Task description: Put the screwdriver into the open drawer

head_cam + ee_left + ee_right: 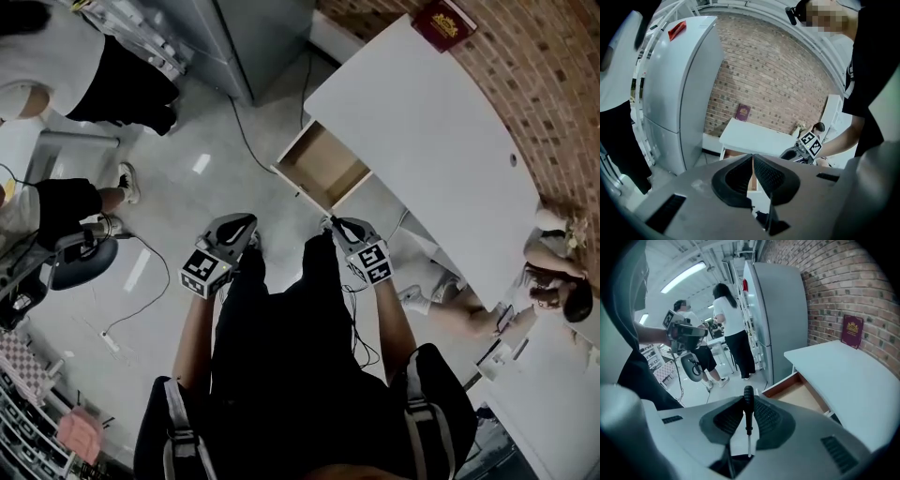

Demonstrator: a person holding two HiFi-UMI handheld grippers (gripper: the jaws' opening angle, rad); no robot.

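Standing over the pale floor, a person holds the right claw clamped on the black handle of the screwdriver. The handle end points forward and the thin metal shaft runs back toward the claw's body. The left claw is drawn in to a thin slit with nothing between its pads.

In the head view the open drawer sits at upper centre, pulled out from under the white counter, its wooden floor bare. A red booklet leans on the brick wall at the counter's far end. Tool and drawer are well apart, so the carry appears barely begun.

The likeliest failure is a drop outside the drawer. If the claw lets go before it is over the opening, the screwdriver would fall to the floor. The hold is on a rounded handle, so the tool may also swivel between the pads during the reach. It could then catch on the drawer's front wall or the counter's edge.
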